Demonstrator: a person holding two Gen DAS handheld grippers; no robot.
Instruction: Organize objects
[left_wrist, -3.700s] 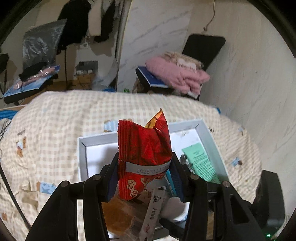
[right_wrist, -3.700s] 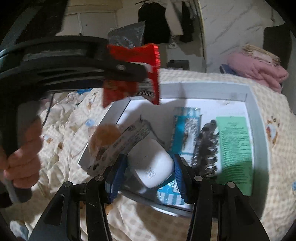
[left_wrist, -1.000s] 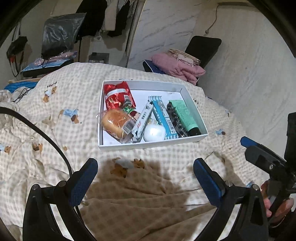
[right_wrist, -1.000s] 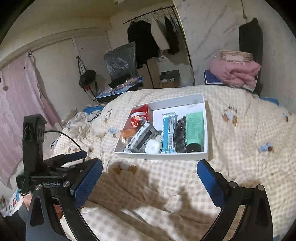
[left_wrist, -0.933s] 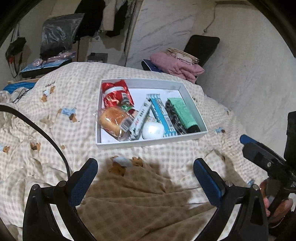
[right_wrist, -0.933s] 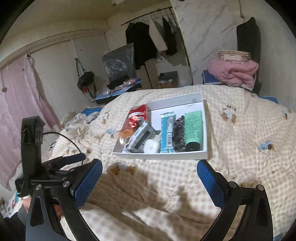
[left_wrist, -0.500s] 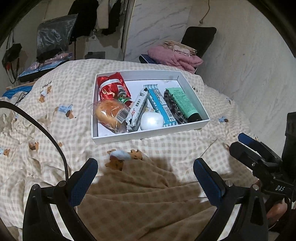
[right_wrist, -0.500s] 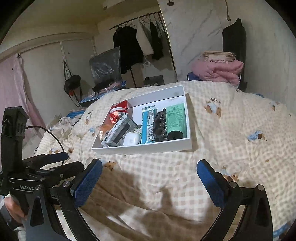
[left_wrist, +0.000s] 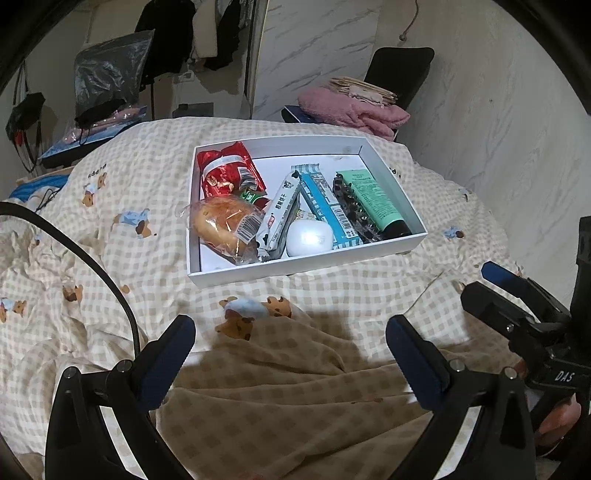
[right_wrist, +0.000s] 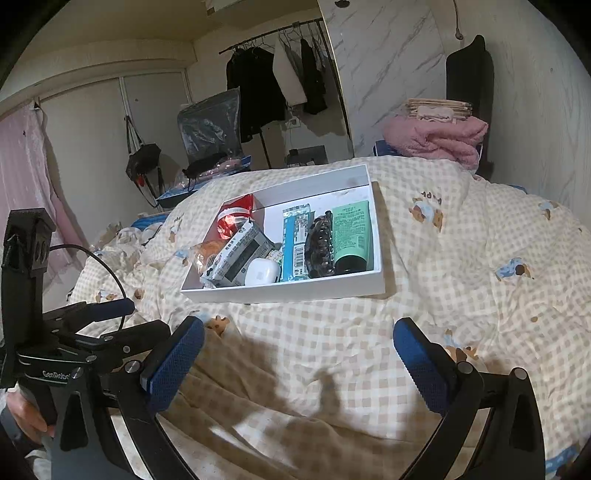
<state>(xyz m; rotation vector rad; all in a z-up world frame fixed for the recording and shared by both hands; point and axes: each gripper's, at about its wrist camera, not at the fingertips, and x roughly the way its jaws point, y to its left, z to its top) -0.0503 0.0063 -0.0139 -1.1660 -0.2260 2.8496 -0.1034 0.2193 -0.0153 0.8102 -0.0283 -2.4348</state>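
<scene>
With both tools held low over the checked quilt (left_wrist: 110, 206) and well back from the work, the left gripper (left_wrist: 290, 345) stands spread wide and holds nothing, and the right gripper (right_wrist: 297, 345) is likewise spread and empty. Beyond them, on the hump of the quilt, sits the white box (left_wrist: 306, 266), its long side running across the left wrist view and its near wall facing the grippers. Everything loose appears to be inside it, so the sorting looks finished or close to it; any further move would call for a reach forward over the near wall and a narrower opening, since the items lie packed side by side. Nearest that wall lie the wrapped bun (left_wrist: 225, 225) at the left and the white case (left_wrist: 308, 238) in the middle. The milk-candy packet (left_wrist: 279, 218), the blue bar (left_wrist: 327, 208), the dark hair claw (left_wrist: 354, 210) and the green tube (left_wrist: 373, 199) all lie lengthwise front to back, the tube's black cap pointing toward the grippers. Farthest back, in the left rear corner, rests the red snack packet (left_wrist: 227, 171).
</scene>
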